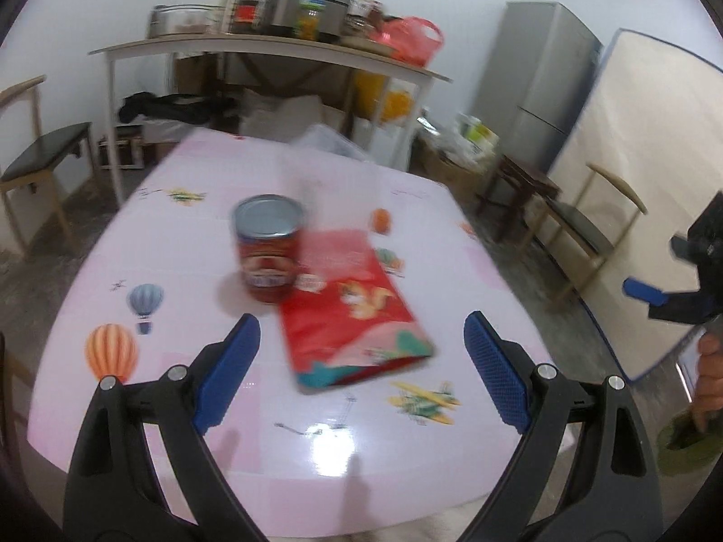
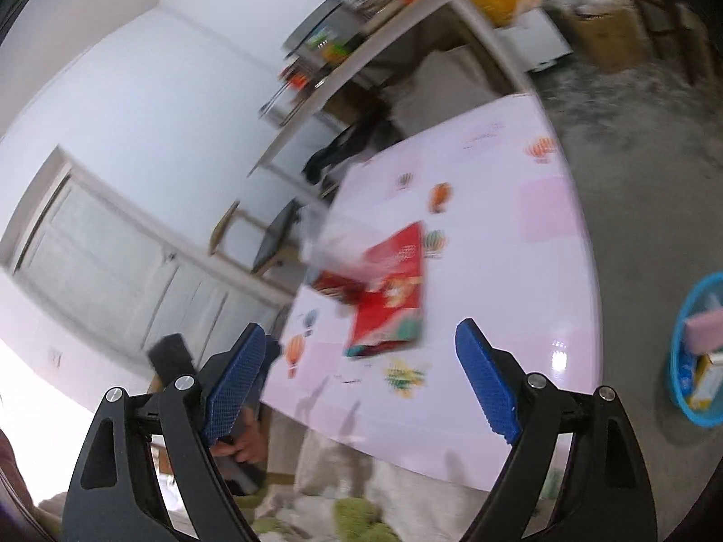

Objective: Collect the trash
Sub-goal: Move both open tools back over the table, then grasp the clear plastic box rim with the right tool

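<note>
Tabletop (image 1: 452,244) space is generous: the pink glossy surface, printed with hot-air balloons and small aeroplanes, runs bare from its left edge to the middle, and its near rim curves just beneath the left gripper (image 1: 361,372). Bare floor lies beyond the rim on both sides. A wooden chair (image 1: 40,158) with a dark seat stands off the left edge, and a second chair (image 1: 583,221) off the right.

Near the centre stands a tin can (image 1: 267,248), upright, cylindrical, with a silver metal top and a red paper label. Just to its right, touching or nearly so, lies a flat red snack bag (image 1: 357,307), rectangular, shiny, with a teal and pink band along its near end. A clear plastic piece (image 1: 330,140) sits at the far edge, too blurred to name more closely.

The left gripper's black arms end in blue pads (image 1: 230,370) with a knobbly grid surface; they are spread wide, hold nothing, and hover above the near tabletop with the bag's near end between them in view but apart from them.

In the right wrist view, the right gripper (image 2: 361,375) is likewise spread wide and empty, raised off the near right corner of the table. On the floor to the right sits a round blue plastic basket (image 2: 678,338), holding a pink item and small cartons.
</note>
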